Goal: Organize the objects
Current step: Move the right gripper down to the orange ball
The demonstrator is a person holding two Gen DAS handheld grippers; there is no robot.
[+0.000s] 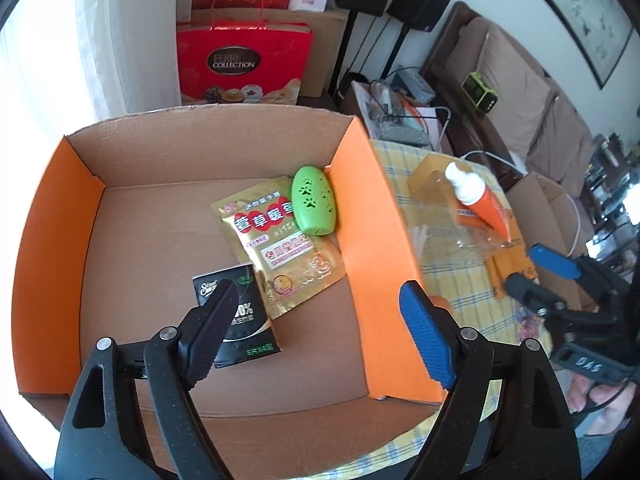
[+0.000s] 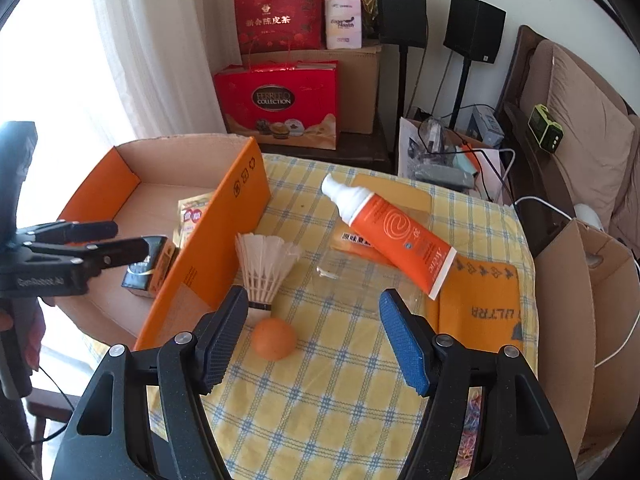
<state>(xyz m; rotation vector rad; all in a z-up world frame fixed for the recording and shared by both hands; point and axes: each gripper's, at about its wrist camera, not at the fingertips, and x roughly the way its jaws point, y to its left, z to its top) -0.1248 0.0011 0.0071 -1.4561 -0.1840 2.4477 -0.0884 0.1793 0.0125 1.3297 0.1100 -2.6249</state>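
An orange cardboard box (image 1: 372, 216) (image 2: 224, 240) holds a gold packet (image 1: 280, 240), a green oval case (image 1: 312, 204) and a black tissue pack (image 1: 248, 320) (image 2: 150, 270). My left gripper (image 1: 320, 320) is open above the box floor, over the black pack; it also shows in the right wrist view (image 2: 124, 240). My right gripper (image 2: 312, 332) is open and empty above the checked tablecloth; it also shows in the left wrist view (image 1: 532, 268). An orange ball (image 2: 274, 338), a white shuttlecock (image 2: 264, 268) and an orange tube (image 2: 392, 232) (image 1: 480, 200) lie on the cloth outside the box.
An orange packet (image 2: 480, 308) and clear plastic wrapping (image 2: 360, 276) lie on the tablecloth (image 2: 320, 400). Red gift bags (image 2: 280, 104), cardboard boxes, speaker stands (image 2: 404, 80) and a sofa (image 2: 580, 140) stand behind the table. An open carton (image 2: 568, 320) is at the right.
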